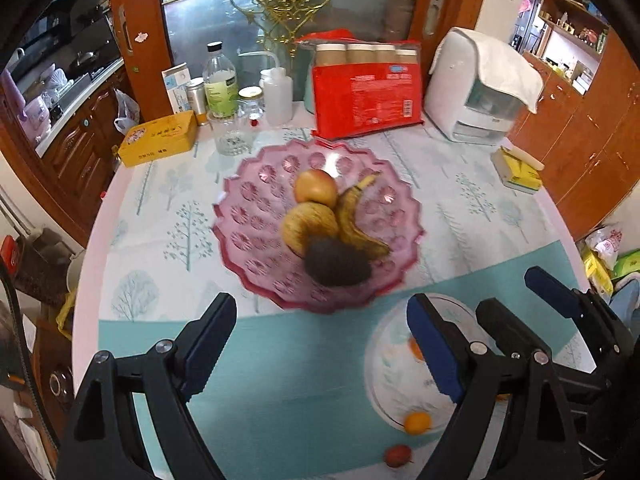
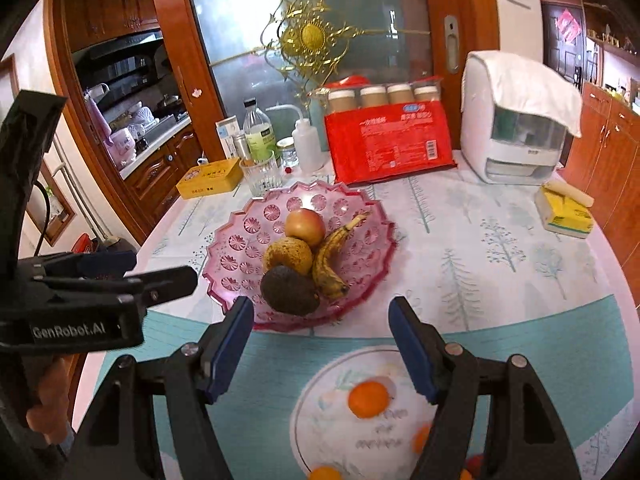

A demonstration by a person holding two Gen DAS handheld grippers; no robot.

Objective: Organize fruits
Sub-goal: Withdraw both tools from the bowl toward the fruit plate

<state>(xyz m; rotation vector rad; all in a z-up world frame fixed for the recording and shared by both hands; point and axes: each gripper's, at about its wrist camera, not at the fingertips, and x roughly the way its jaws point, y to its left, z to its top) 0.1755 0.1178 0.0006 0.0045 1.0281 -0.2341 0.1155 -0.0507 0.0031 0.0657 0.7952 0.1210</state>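
A pink glass fruit plate (image 1: 256, 216) (image 2: 240, 240) in the table's middle holds an apple (image 1: 316, 189) (image 2: 305, 226), a brown pear (image 1: 308, 226) (image 2: 287, 256), a dark avocado (image 1: 336, 262) (image 2: 289, 290) and a spotted banana (image 1: 356, 220) (image 2: 332, 256). Nearer, a white plate (image 1: 400, 384) (image 2: 328, 424) holds small oranges (image 2: 368, 398) (image 1: 417, 422). A small red fruit (image 1: 397, 456) lies beside it on the cloth. My left gripper (image 1: 320, 340) is open and empty, in front of the pink plate. My right gripper (image 2: 320, 344) is open and empty above the white plate.
At the table's back stand a yellow box (image 1: 160, 140), bottles (image 1: 220, 80), a glass (image 1: 232, 136), a red package (image 1: 366, 92) and a white appliance (image 1: 476, 88). A yellow tissue pack (image 1: 518, 170) lies at the right edge. Wooden cabinets flank the table.
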